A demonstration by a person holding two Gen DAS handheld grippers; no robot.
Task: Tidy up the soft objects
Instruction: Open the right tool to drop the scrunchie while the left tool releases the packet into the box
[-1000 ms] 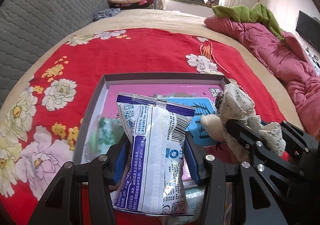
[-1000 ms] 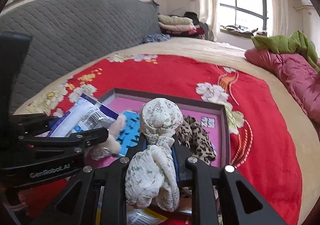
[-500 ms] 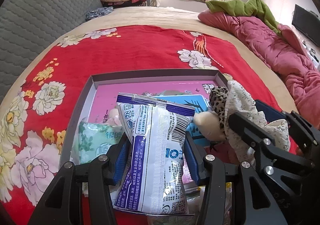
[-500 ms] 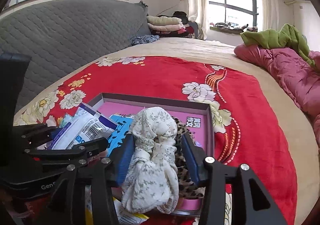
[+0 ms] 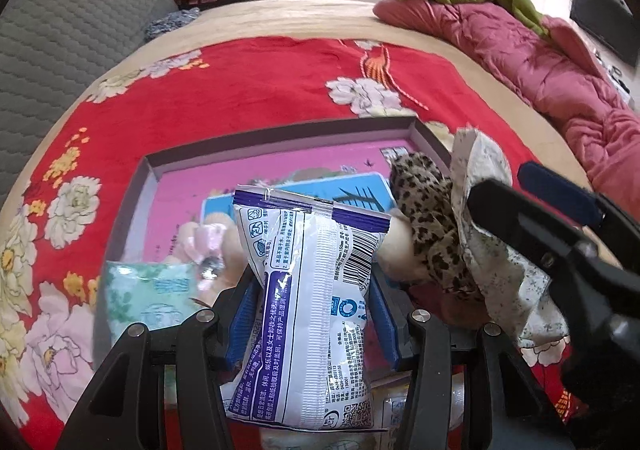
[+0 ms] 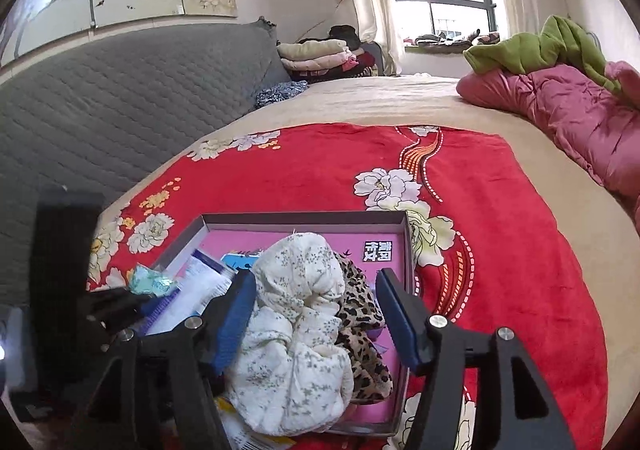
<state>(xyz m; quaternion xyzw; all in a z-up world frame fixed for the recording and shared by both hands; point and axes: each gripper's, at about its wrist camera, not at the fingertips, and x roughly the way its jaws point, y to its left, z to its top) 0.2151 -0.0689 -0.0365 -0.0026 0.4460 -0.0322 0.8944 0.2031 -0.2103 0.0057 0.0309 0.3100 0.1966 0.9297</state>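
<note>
My left gripper (image 5: 312, 314) is shut on a white and purple wipes packet (image 5: 316, 290), held upright over the near edge of a grey-rimmed box (image 5: 280, 133) with a pink floor. My right gripper (image 6: 316, 314) hangs over the box's right side and its jaws are opening. A white floral cloth (image 6: 296, 330) lies bunched between them, and the right pad stands clear of it. A leopard-print cloth (image 6: 360, 314) lies against it in the box. The left wrist view shows the same two cloths (image 5: 424, 217) under the right gripper's fingers (image 5: 496, 201).
The box (image 6: 304, 218) also holds a green tissue pack (image 5: 148, 294), a plush toy with a pink bow (image 5: 204, 246) and a blue card (image 5: 320, 193). It sits on a red floral blanket (image 5: 240, 81). A grey quilted headboard (image 6: 120, 109) is left, a pink quilt (image 6: 560, 109) right.
The right jaws have spread apart from the floral cloth, which has settled into the box beside the leopard cloth. The left gripper still grips the packet and has shifted slightly over the box.
</note>
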